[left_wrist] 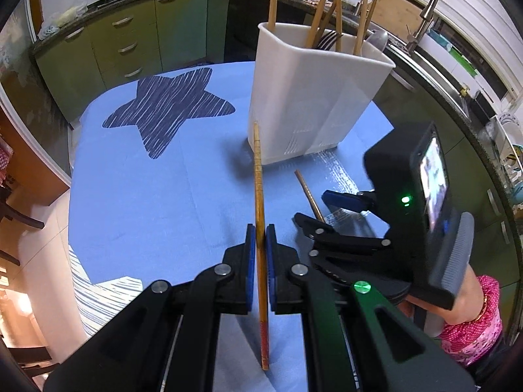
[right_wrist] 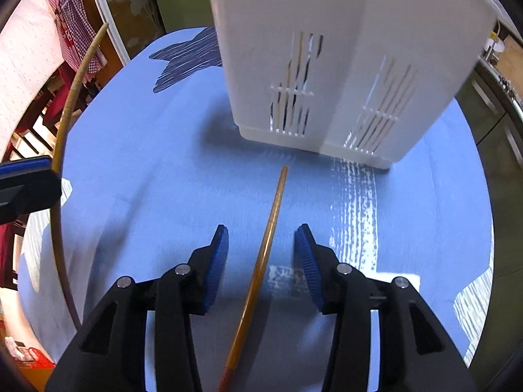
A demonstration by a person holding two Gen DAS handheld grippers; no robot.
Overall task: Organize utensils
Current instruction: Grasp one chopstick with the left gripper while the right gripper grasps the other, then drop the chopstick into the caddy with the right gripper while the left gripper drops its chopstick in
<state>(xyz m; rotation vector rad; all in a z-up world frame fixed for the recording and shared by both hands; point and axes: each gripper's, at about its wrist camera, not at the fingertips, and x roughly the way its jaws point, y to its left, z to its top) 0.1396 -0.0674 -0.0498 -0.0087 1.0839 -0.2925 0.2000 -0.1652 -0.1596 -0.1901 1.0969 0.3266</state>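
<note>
My left gripper [left_wrist: 260, 245] is shut on a wooden chopstick [left_wrist: 259, 176] and holds it above the blue cloth, its tip pointing toward the white utensil holder [left_wrist: 313, 98]. The holder contains several wooden utensils and a fork. The held chopstick also shows at the left of the right wrist view [right_wrist: 70, 104]. My right gripper [right_wrist: 261, 254] is open, jaws either side of a second chopstick [right_wrist: 266, 245] lying on the cloth in front of the holder [right_wrist: 343, 65]. That chopstick [left_wrist: 309, 194] and the right gripper [left_wrist: 318, 210] show in the left wrist view.
The table carries a blue cloth [left_wrist: 157, 196] with a dark star print [left_wrist: 166, 104]. Green kitchen cabinets [left_wrist: 124, 42], a counter with pans and a sink with a tap [left_wrist: 425, 16] lie behind. Chairs stand at the left.
</note>
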